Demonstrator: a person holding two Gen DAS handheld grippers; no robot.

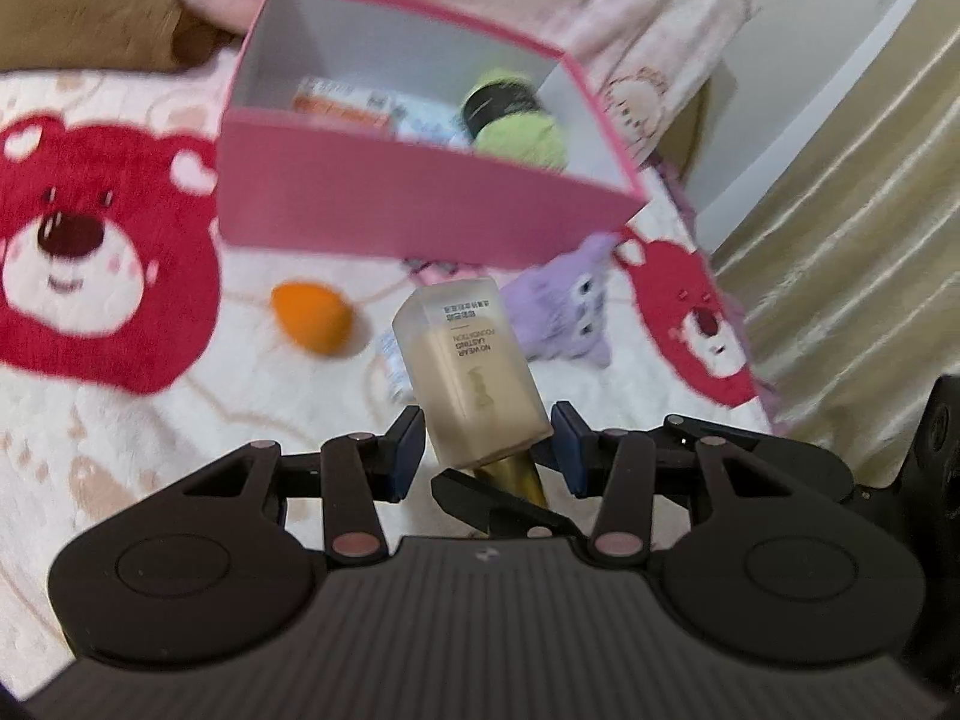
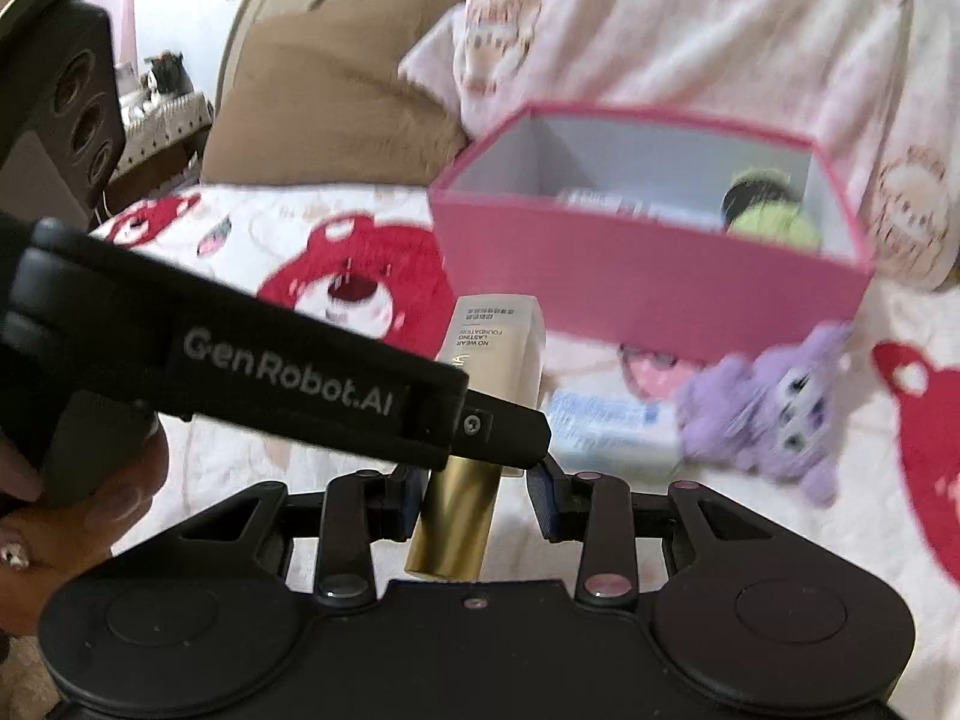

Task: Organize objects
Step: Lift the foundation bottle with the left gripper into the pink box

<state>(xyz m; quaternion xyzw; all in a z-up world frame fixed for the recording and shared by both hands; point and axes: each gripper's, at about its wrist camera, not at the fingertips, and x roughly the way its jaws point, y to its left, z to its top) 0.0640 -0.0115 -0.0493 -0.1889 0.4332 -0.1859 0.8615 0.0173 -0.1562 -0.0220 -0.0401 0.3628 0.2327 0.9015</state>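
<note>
- Pinching one bottle [image 1: 474, 372] with both claws: left claw [image 1: 486, 450] on its frosted body, right claw [image 2: 480, 492] on its gold cap.
- Risking a twist or drop if pulled apart unevenly.
- Clearing the box [image 1: 390, 204] front wall ahead; free room inside, ahead-left.

Bed covered by a white blanket [image 1: 150, 432] printed with red bear faces. Directly on it: an open pink box [image 1: 414, 204] toward the head end, near a brown pillow [image 2: 336, 102] and a bunched pale quilt [image 2: 690, 24]. Just before the box, an orange sponge [image 1: 312, 315], a purple plush toy [image 2: 774, 420], and a small white-and-blue packet [image 2: 606, 426] beside the toy.
</note>
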